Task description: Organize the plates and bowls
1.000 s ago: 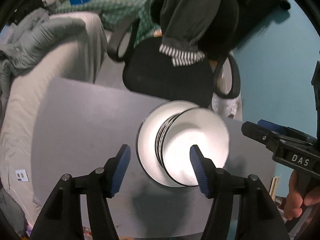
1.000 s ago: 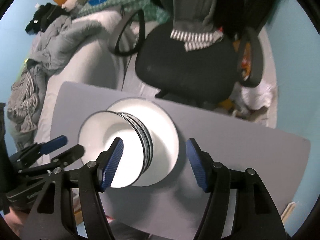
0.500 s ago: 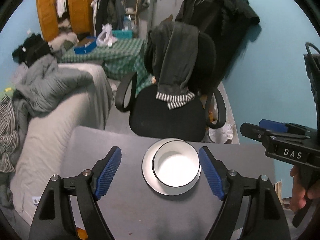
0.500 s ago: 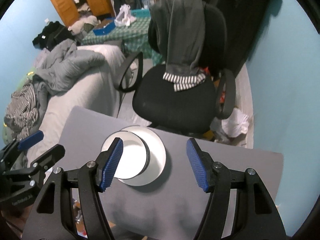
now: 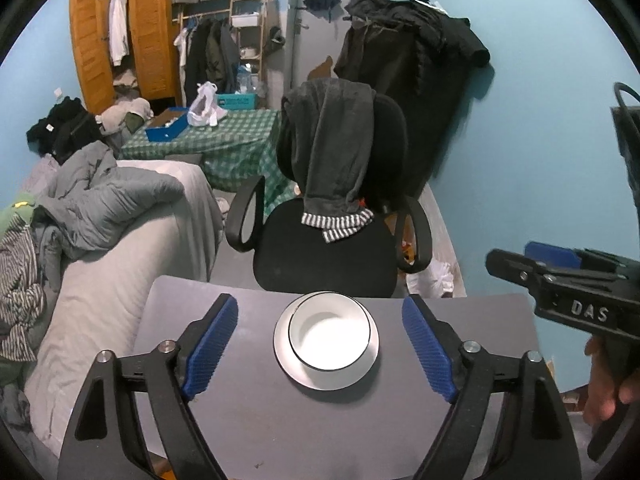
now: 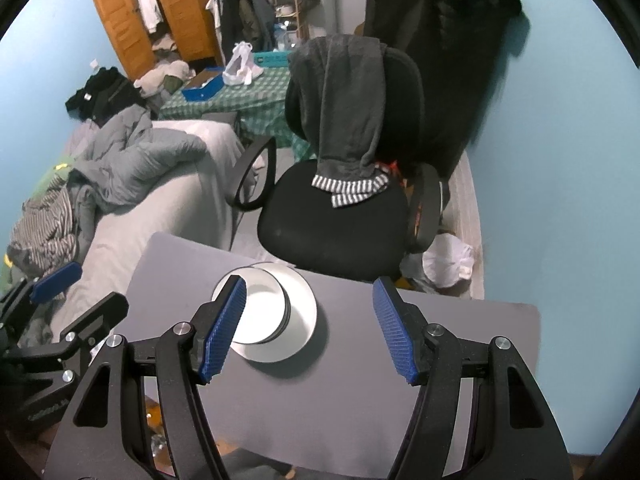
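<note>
bowl [image 5: 329, 334] nested on plate [image 5: 288, 354], counter [image 5: 248, 420] far edge | left gripper [image 5: 325, 350] fingers just spread wide, empty | right gripper [image 6: 308, 326] fingers apart, empty

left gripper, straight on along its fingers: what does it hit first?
Most likely the white bowl sitting on the plate: it lies centred between the open left gripper pads, nothing between. Depth is unclear in the fisheye, so it could land on the grey table just short of it.

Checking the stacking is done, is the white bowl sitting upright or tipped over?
Upright. The bowl rests on the plate, mouth up, showing its empty white inside.
</note>
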Tool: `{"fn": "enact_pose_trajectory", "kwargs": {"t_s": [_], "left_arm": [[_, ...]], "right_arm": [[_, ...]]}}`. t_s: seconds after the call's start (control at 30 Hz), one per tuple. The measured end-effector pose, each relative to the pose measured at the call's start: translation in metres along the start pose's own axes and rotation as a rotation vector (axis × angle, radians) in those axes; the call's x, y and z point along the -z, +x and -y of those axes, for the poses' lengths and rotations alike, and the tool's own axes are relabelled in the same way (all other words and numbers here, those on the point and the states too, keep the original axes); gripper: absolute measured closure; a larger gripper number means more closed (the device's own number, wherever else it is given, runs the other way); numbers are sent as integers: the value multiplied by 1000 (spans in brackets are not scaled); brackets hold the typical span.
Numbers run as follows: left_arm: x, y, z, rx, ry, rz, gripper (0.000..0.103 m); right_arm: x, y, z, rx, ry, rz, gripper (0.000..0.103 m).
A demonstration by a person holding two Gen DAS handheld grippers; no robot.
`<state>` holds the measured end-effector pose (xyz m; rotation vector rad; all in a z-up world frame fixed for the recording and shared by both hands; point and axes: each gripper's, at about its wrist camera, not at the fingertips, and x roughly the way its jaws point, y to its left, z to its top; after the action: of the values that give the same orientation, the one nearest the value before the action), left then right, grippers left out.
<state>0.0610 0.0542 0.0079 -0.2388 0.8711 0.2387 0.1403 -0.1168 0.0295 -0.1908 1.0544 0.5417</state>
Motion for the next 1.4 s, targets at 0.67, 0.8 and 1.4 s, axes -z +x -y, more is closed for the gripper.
{"fn": "enact_pose_trajectory", "kwargs": {"t_s": [0.67, 0.8, 1.4], "left_arm": [[22, -12, 8, 39, -48, -72, 17], [23, -14, 9, 28, -40, -66, 17], [24, -19, 3, 27, -57, -53, 17]], "right_arm": [[33, -18, 17, 12, 63, -13, 38], [33, -18, 18, 10, 63, -13, 38], [34, -22, 5, -5, 47, -16, 38]]}}
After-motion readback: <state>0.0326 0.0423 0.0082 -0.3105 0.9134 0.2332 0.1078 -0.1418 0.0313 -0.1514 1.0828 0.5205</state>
